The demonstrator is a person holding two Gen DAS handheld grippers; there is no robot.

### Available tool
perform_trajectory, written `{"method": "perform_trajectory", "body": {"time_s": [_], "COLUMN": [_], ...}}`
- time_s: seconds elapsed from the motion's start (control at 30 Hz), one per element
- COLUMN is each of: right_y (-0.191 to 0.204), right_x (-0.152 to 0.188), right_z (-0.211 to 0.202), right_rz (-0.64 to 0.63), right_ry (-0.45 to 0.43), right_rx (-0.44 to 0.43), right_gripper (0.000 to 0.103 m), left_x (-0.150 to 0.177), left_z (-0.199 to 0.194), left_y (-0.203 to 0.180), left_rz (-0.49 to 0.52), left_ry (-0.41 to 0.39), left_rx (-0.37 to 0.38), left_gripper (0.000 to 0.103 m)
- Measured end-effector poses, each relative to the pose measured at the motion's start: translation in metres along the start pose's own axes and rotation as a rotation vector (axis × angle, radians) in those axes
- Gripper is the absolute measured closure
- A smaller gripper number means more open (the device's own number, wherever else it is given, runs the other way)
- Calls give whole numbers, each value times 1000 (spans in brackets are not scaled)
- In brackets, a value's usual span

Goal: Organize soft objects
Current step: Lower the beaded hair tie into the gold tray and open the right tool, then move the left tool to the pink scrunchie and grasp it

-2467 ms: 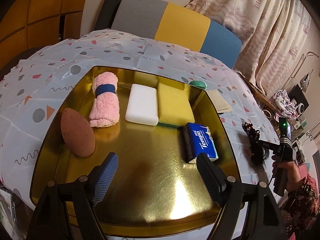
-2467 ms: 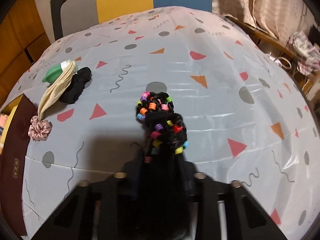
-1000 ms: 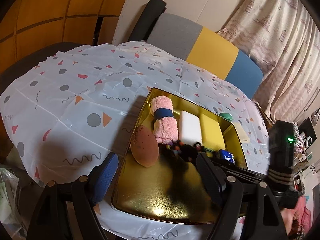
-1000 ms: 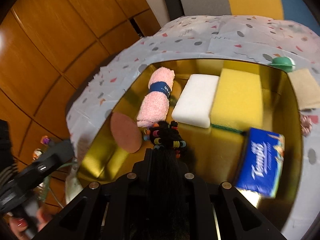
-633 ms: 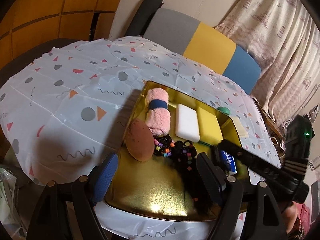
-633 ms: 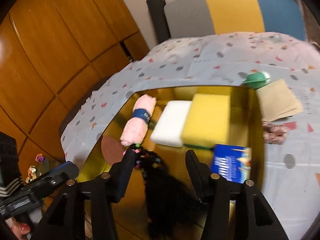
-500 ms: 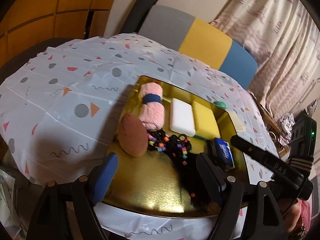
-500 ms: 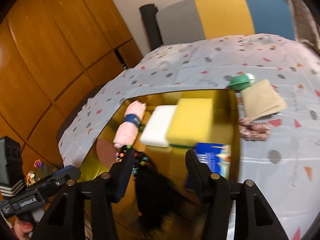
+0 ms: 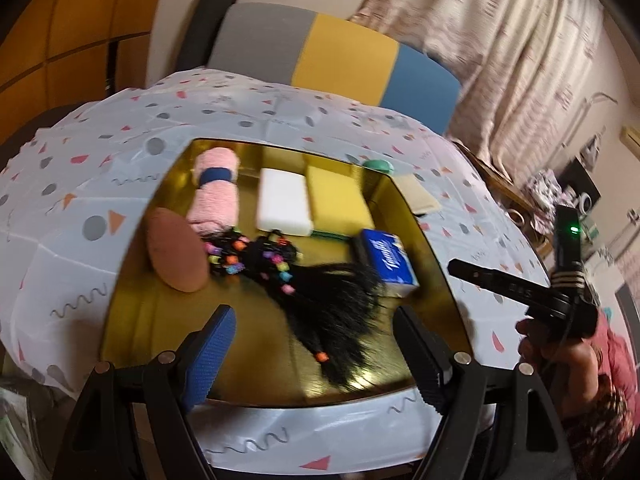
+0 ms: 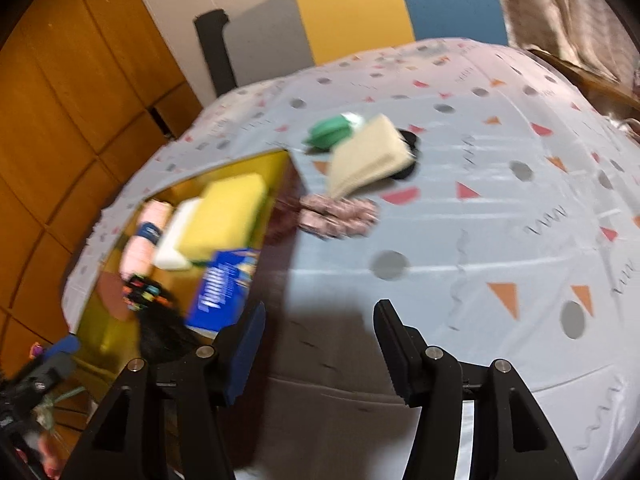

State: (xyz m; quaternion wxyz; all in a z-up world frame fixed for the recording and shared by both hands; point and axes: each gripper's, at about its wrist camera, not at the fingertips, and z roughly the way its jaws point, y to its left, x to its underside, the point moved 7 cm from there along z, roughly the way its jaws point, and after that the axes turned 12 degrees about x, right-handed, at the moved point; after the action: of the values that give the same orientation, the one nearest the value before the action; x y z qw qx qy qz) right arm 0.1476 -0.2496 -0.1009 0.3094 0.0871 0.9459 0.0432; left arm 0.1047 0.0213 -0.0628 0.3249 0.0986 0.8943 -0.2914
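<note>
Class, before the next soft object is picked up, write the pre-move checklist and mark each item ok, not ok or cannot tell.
1. Beaded black hairpiece lies inside gold tray: ok.
2. Right tongs hold nothing, jaws opening: ok.
3. Left tongs open and empty: ok.
4. Pink scrunchie on tablecloth, unobstructed: ok.
5. Black item under beige cloth free to lift: cannot tell.

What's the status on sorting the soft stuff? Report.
Done: towel, sponges, tissues and beaded hairpiece lie in the gold tray. In hand: nothing; right hand-held gripper is opening, empty. Left: pink scrunchie, beige cloth, green item on the table.
</note>
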Motion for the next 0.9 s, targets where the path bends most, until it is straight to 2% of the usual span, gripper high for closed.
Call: {"method": "perform_trajectory", "body": {"time_s": [0.2,0.33,0.47,0.6,0.7,0.83,0.9], "right_y": [-41,-57,-77,-104,-120,-129,-130], "right_x": [5,0,-18,-40,-46,-46,-47], "right_z": [13,16,20,21,20,18,15], "right_rz": [27,1,-70,-59,6,122,152], "right_ry": [43,49,37,9,1,41,42], "right_rx": [44,76,151,200,175,87,73], "right_gripper": [45,41,40,40,40,40,40], "left_x": [8,9,1,-17,-31,-48,-54], "left_z": [13,24,36,50,71,108,136], "left_y": [-21,-41,-70,-110,-139,-164,-174], "left_rz": [10,22,69,155,250,337,376], "left_ry": [38,65,80,75,92,129,180], "left_rx": [30,48,61,72,52,28,13], "left_gripper": [22,22,22,22,22,22,22]}}
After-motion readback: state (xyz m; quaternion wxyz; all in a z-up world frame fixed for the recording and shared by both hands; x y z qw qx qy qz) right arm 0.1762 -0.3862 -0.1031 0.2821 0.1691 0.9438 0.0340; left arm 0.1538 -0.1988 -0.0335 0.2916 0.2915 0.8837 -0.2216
